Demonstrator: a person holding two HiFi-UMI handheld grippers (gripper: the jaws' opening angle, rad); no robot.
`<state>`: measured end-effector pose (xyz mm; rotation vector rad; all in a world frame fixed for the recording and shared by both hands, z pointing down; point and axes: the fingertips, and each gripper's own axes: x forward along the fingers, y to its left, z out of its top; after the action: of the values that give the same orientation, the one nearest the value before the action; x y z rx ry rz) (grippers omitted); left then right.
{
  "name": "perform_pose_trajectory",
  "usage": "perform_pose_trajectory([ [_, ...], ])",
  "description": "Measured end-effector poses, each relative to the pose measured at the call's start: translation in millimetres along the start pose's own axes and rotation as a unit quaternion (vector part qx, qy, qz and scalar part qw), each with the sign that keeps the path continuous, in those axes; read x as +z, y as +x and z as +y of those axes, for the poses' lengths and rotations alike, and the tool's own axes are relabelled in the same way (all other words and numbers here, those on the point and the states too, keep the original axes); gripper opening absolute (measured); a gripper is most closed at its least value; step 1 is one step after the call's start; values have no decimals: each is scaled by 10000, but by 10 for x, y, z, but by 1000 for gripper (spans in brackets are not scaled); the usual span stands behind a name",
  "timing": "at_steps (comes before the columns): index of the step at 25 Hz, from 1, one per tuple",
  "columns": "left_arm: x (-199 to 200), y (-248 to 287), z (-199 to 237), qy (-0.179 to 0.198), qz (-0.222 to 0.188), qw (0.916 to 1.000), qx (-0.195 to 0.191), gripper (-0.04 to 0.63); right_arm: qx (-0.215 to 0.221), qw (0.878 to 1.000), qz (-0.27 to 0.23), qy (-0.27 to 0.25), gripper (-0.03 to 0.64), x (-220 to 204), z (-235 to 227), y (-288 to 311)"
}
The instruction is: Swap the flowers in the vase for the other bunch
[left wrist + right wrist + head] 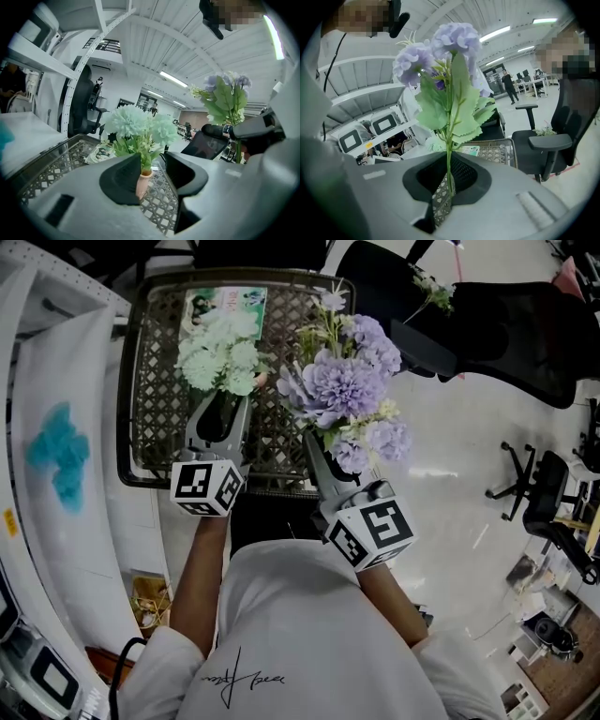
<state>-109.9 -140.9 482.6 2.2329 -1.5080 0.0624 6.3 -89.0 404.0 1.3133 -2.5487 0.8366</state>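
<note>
Left of the vase (143, 184) the wicker worktop (155, 381) lies bare. Pale green blooms (222, 352) crowd over its neck. Just right, the purple bunch (342, 390) (clamped in the right gripper (448, 185)) blocks passage.

Cannot see far side of vase (143, 183) behind one jaw of left gripper (152, 174), cannot follow stem of purple bunch (451, 89) below jaws of right gripper (447, 182) pressed on it, cannot read magazine (225, 298) on bench (150, 418), part-covered by green bunch (223, 357).
</note>
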Motion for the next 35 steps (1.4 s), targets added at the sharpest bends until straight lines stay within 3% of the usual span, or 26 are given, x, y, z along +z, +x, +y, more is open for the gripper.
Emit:
perform_pose_trajectory([
  [20,110,-392,-371,185,-211,9996,-21,98,176,9990,-380,-155,29,191,145,-265],
  [35,426,-686,-594,-155,-640,9978,24,57,415,9968,-643,-241,29,351,256,-428],
])
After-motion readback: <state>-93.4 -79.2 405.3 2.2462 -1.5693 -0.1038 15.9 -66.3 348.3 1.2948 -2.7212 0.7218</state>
